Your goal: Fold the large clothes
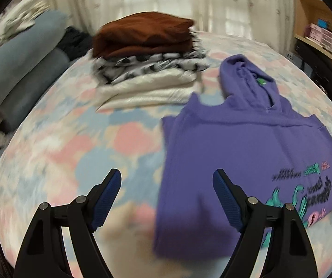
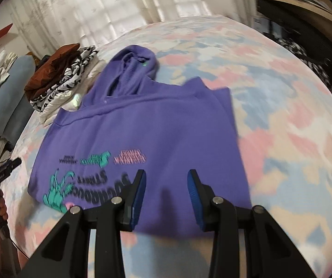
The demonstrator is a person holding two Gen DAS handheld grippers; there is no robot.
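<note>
Left wrist view: purple printed cotton hoodie [image 1: 247,143] lies flat at two o'clock from the empty, wide-open left gripper [image 1: 167,185]; the right gripper [image 2: 167,183], parted and empty, hovers over its hem.

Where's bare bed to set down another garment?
Free: pastel patchwork bedspread beside the purple hoodie, away from the stack; also the near patch below the folded clothes stack. Crowded: stack and blue-grey pillows.
</note>
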